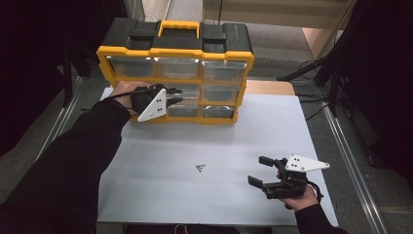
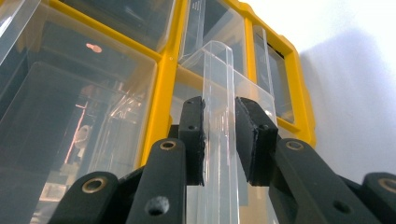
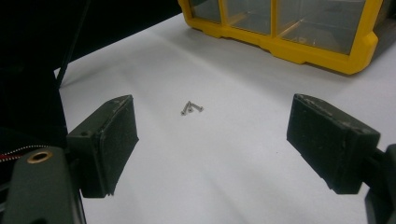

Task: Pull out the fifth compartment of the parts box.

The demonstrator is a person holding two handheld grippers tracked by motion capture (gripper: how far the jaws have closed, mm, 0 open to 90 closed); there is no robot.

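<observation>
The yellow organizer box stands upright at the far side of the white table, with its clear drawers facing the person. The left forearm reaches forward and across to it, and the left gripper points level at the middle row of drawers. In the left gripper view its jaws are pressed on the upright clear pull tab of a drawer, one pad on each side, so this claw is pinching the tab. What is inside this drawer I cannot tell; the clear walls show only reflections. The right hand rests low near the right front corner of the table, and the right gripper points to the left with its jaws spread wide and nothing between them. A few small screws lie on the table well ahead of this open claw, between it and the box.
</observation>
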